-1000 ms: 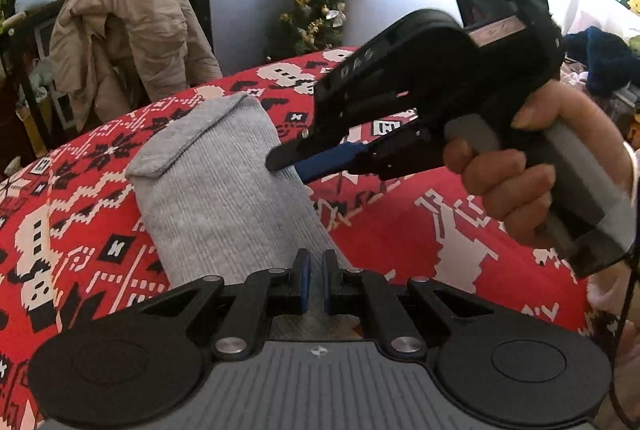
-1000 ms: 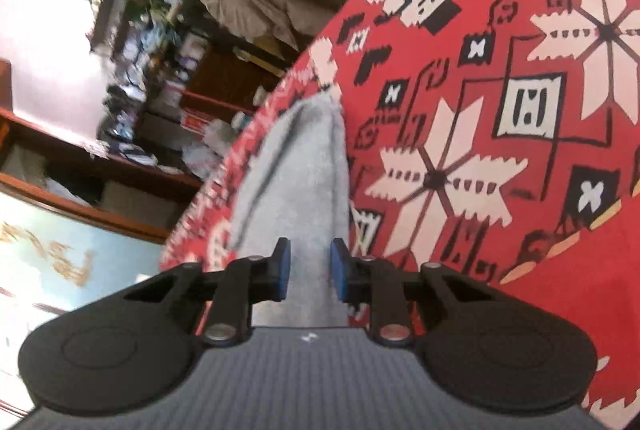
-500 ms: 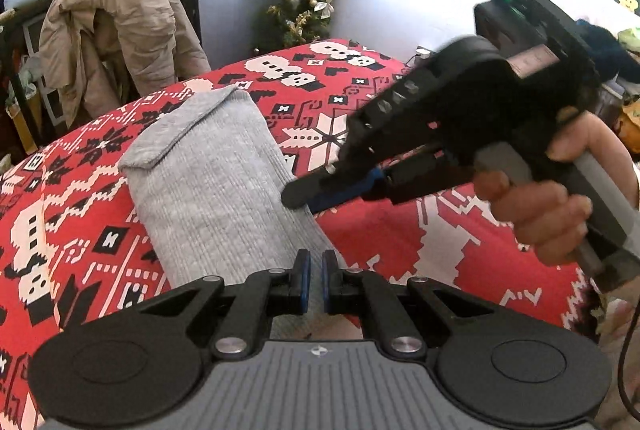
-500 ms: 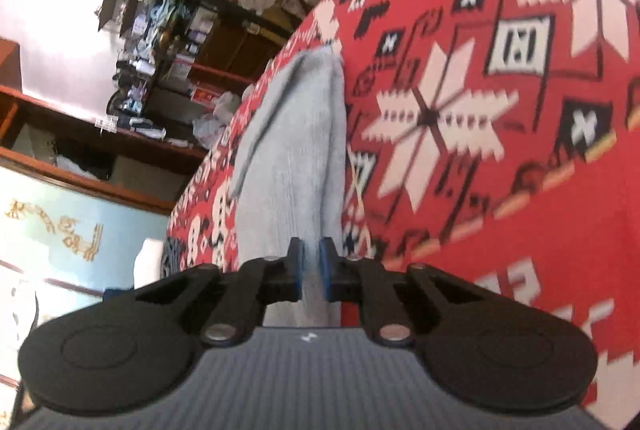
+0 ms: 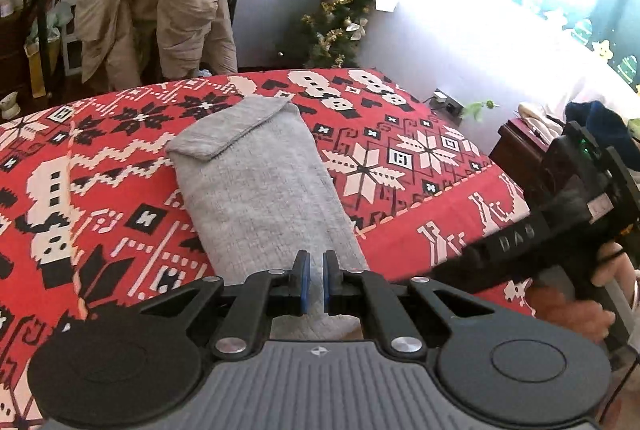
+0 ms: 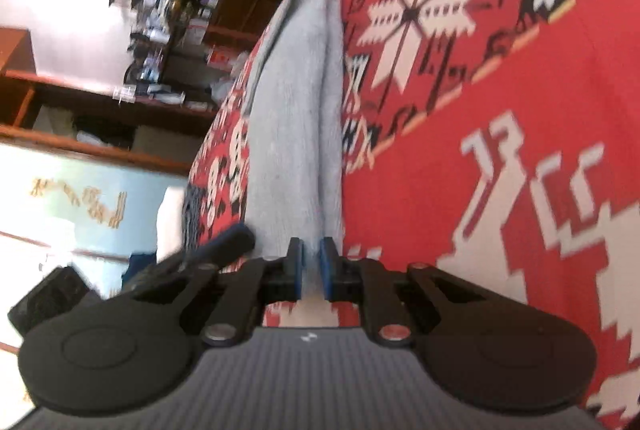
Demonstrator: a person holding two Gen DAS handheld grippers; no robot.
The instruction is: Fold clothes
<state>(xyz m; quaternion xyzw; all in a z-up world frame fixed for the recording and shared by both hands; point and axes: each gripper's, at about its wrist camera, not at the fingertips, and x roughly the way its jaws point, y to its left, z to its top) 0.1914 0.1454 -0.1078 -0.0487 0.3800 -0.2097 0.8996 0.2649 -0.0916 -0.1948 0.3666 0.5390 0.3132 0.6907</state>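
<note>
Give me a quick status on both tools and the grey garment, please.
Left tool shut on grey garment, near end. Right tool jaws just closing there too, cloth between. Garment lies long on red blanket; nothing in the way.

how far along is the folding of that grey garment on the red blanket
Done: the grey garment already lies as a long narrow strip on the red patterned blanket, its far end turned over in a flap. In hand: the left gripper and right gripper each pinch its near edge; the right jaws have just been closing on the cloth. Left: probably carrying that near end toward the far end to shorten it.
</note>
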